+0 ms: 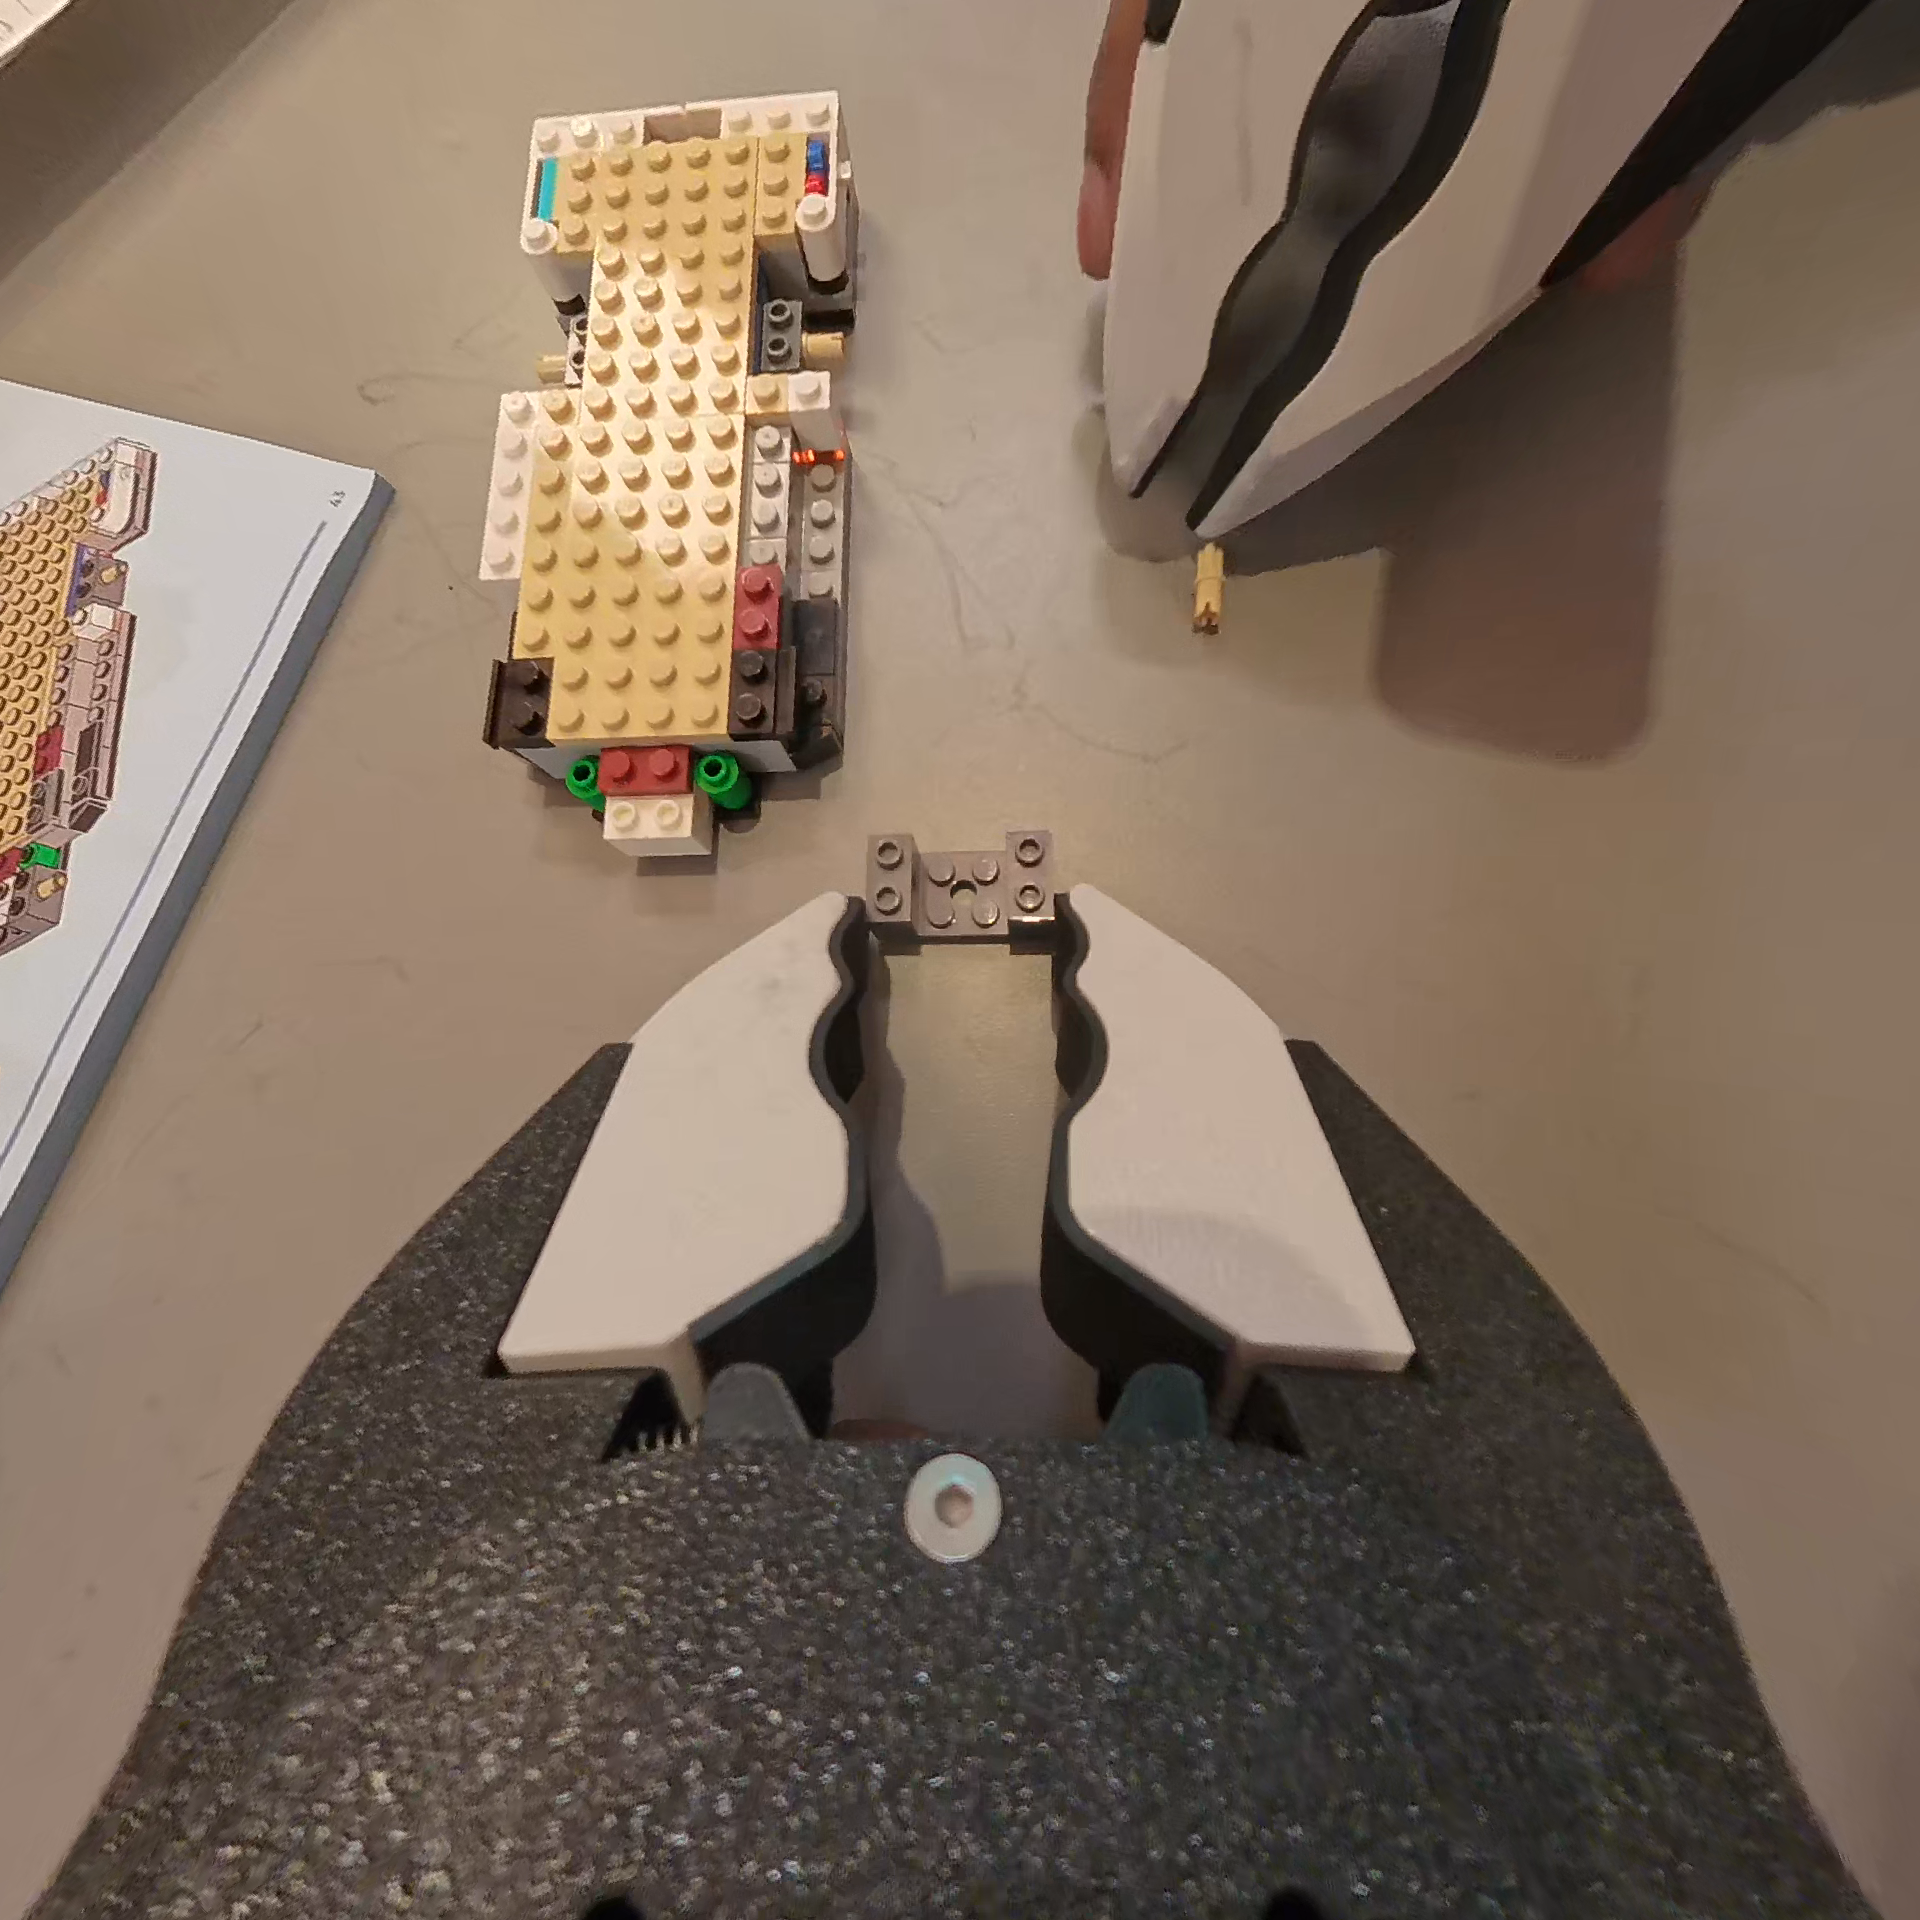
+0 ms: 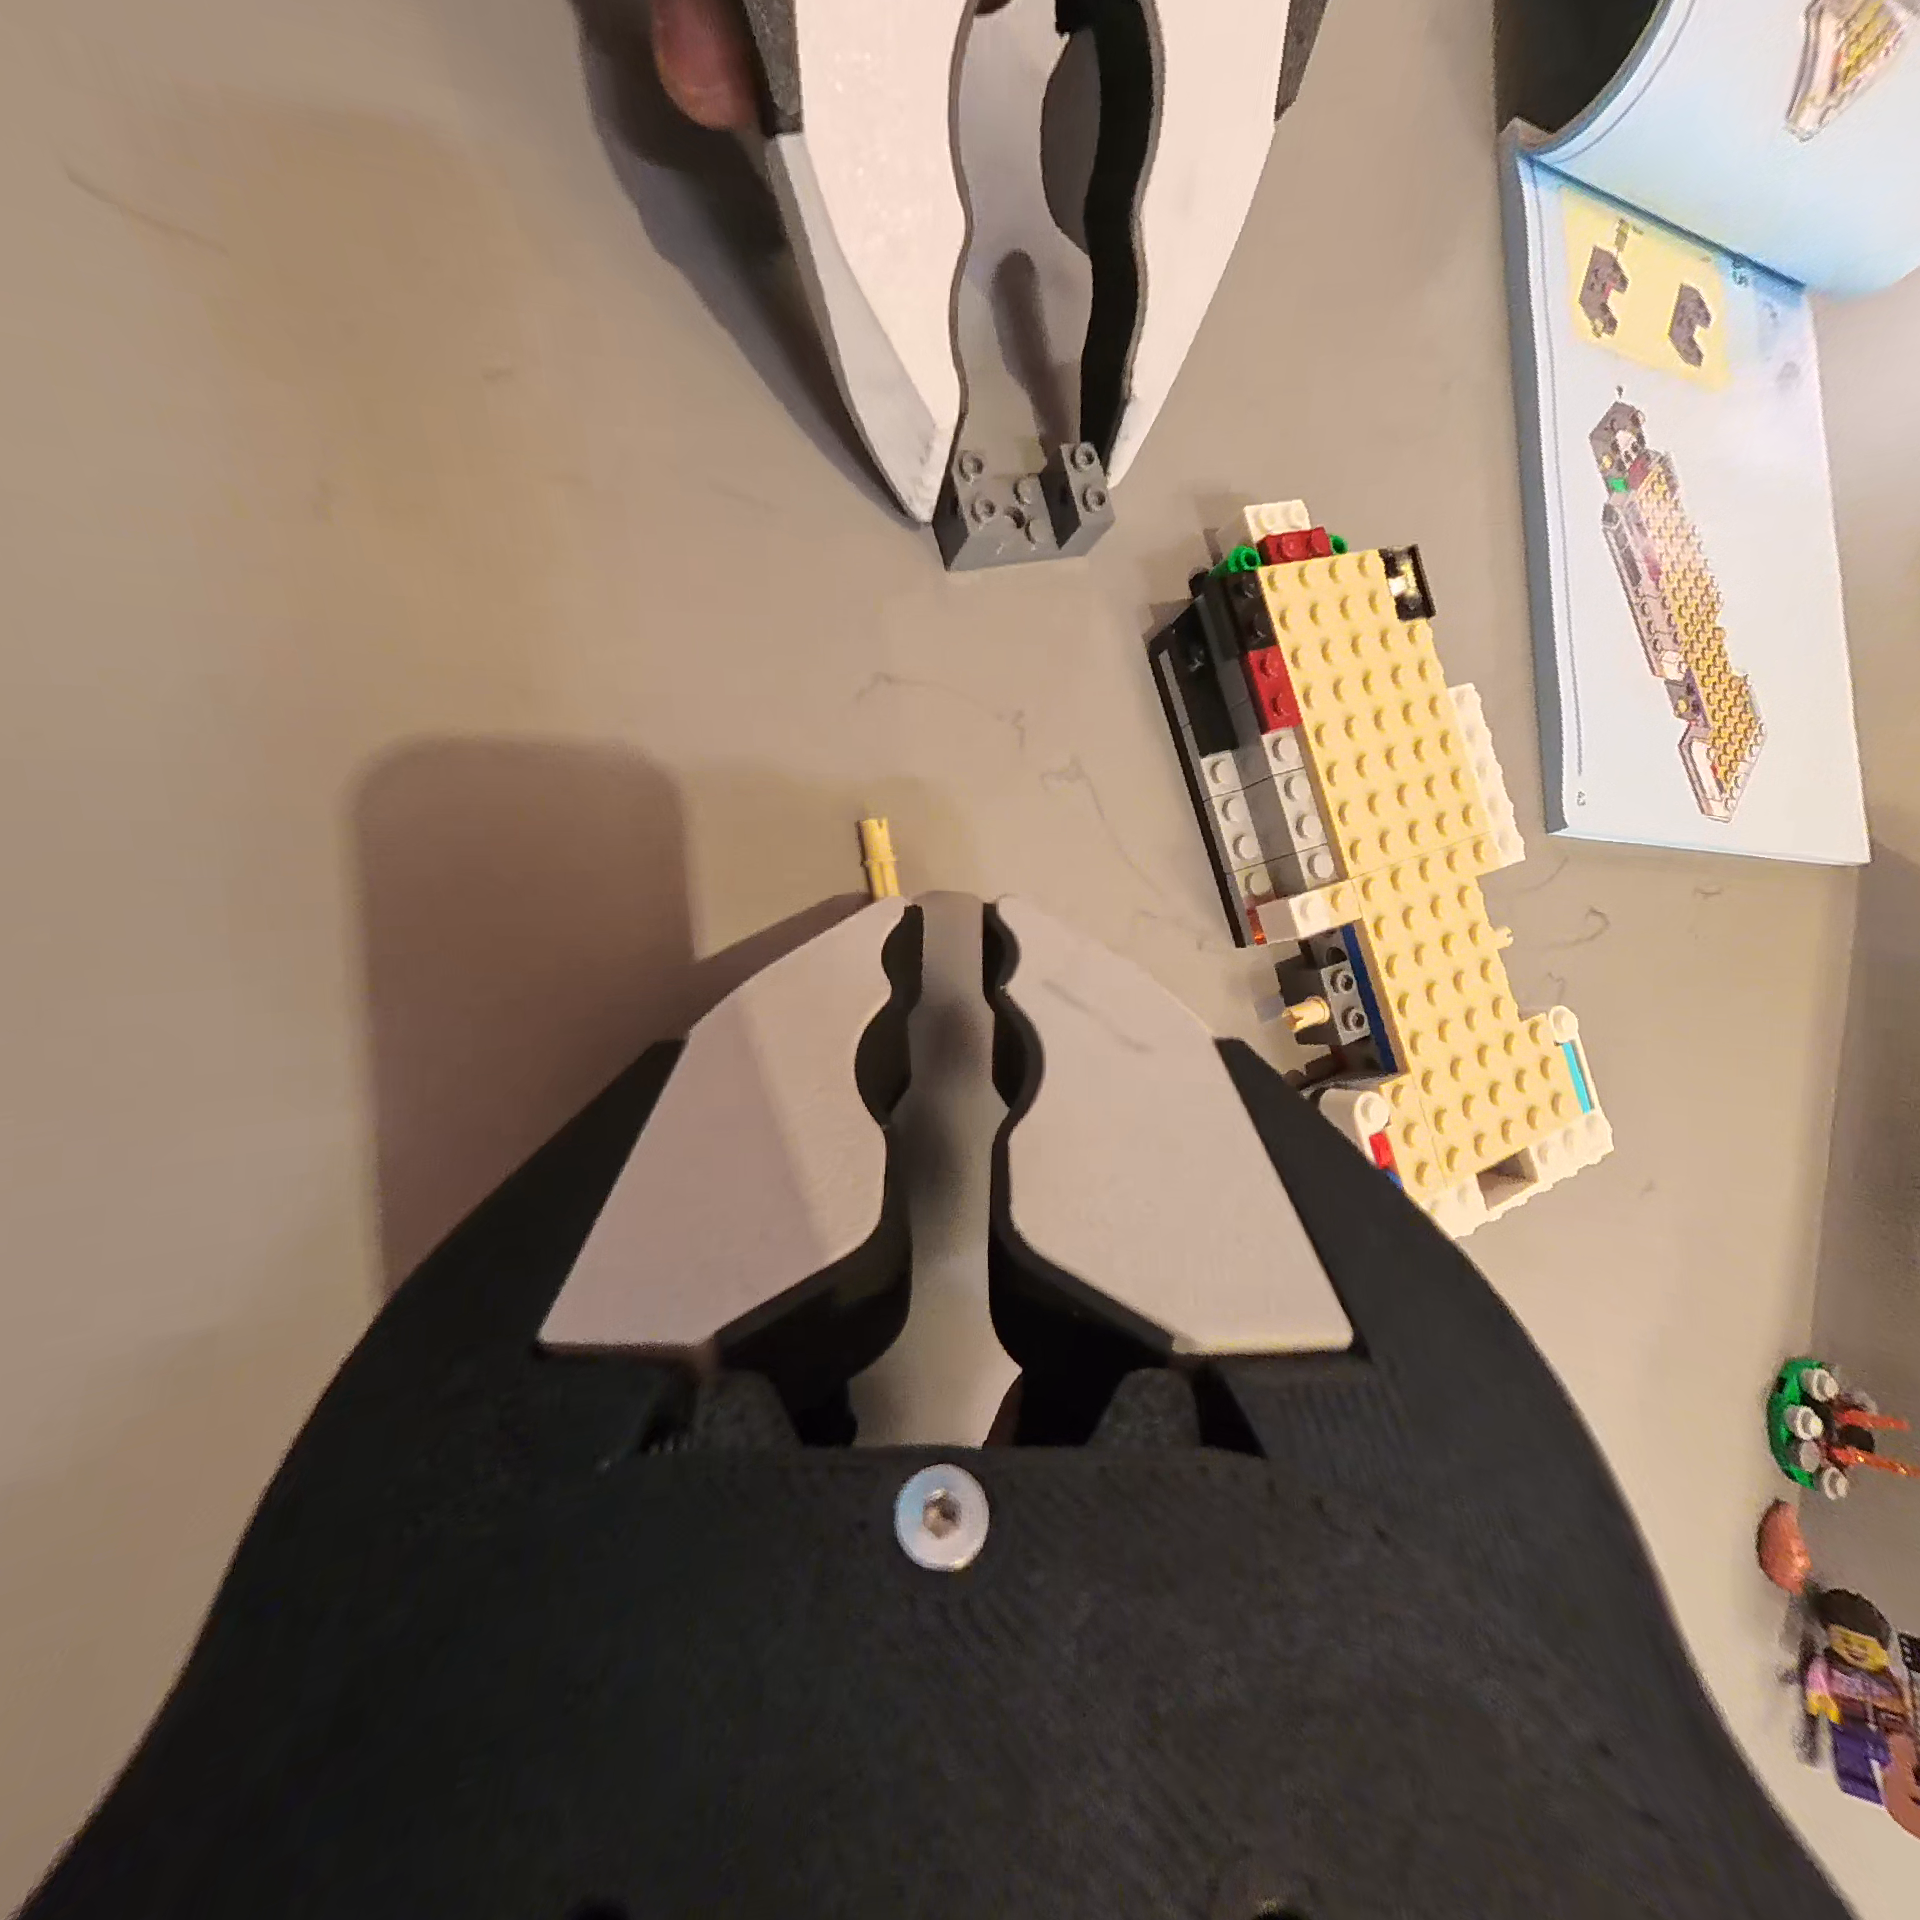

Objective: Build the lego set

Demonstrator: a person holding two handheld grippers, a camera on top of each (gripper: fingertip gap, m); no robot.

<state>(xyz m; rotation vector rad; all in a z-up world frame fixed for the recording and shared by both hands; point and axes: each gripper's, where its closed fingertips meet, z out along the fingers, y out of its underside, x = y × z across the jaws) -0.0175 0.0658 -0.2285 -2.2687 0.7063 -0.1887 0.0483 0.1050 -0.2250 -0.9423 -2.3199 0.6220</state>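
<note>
Grey studded plastic bracket brick (image 1: 961, 891) sits clamped at the left gripper (image 1: 964, 920) fingertips, on the table (image 1: 1143, 769). Right gripper (image 2: 951, 906) is slightly parted, gripping nothing, a small tan plastic pin (image 2: 878, 847) lying just beside its tip.

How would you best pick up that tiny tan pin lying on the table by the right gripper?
Probably across its middle collar. The pin lies flat, pointing away from the right gripper, whose slightly parted tips sit beside it. Shift over it and come down from above, one finger on each long side; its round shaft may roll otherwise.
</note>
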